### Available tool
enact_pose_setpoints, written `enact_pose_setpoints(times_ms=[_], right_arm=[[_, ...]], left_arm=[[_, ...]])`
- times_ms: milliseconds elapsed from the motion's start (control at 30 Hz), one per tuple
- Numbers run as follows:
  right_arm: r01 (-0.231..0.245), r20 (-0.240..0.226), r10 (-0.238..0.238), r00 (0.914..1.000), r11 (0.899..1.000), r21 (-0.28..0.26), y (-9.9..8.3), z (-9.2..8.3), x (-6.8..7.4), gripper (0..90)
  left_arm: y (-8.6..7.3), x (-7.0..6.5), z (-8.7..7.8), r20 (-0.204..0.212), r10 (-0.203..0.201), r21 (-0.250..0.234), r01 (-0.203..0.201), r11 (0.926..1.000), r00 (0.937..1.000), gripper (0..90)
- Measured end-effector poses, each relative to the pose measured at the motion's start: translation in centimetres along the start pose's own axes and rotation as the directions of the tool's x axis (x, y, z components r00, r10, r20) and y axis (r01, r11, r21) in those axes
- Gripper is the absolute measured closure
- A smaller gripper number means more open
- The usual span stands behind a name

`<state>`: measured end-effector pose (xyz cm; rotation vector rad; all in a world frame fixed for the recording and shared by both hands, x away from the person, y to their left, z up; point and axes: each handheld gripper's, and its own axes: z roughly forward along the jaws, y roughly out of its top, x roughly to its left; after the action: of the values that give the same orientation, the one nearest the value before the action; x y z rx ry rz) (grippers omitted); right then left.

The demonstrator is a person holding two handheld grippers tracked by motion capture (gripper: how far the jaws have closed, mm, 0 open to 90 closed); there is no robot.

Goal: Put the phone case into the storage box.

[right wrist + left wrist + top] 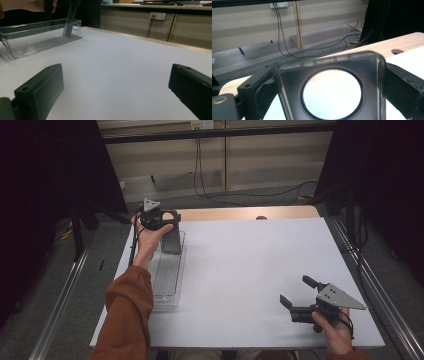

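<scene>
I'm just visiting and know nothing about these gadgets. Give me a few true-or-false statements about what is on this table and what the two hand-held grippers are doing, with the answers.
1. The left gripper is shut on a dark phone case. True.
2. The phone case has a big round cut-out. True; the left gripper view looks straight through it.
3. The right gripper also holds something. False; its jaws stand open over the white table with nothing between them.
4. The clear tray sits at the right edge of the table. False; it lies along the left side, under the left gripper.
5. The phone case lies flat on the table. False; it is held up over the tray's far end.
</scene>
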<state>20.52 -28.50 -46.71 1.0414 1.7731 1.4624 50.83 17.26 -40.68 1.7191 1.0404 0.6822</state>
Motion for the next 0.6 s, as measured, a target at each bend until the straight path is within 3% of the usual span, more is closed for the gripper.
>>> enact_pose_setpoints(times_ms=[100, 300, 467, 600], right_arm=[[-0.001, 0.004, 0.001, 1.0, 1.0, -0.001, -0.01, 0.01, -0.02, 0.0], [-0.002, 0.002, 0.002, 1.0, 1.0, 0.002, -0.02, 0.01, -0.01, 0.0], [0.002, -0.008, -0.002, 1.0, 1.0, -0.002, -0.04, -0.01, -0.1, 0.0], [0.001, -0.006, -0.001, 1.0, 1.0, 0.002, -0.04, -0.08, -0.15, 0.0]], left_arm=[[0.0, 0.11, 0.02, 0.017, -0.008, 0.007, 0.008, 0.9999, 0.9998, 6.5], [-0.08, 0.12, 0.37, 0.012, 0.003, 0.021, -0.003, 0.9998, 0.9999, 7.6], [-0.3, 0.31, 0.75, -0.028, -0.007, 0.05, 0.009, 0.9987, 0.9996, 7.7], [-0.26, 0.38, 0.87, -0.024, -0.027, 0.038, 0.028, 0.9989, 0.9993, 5.7]])
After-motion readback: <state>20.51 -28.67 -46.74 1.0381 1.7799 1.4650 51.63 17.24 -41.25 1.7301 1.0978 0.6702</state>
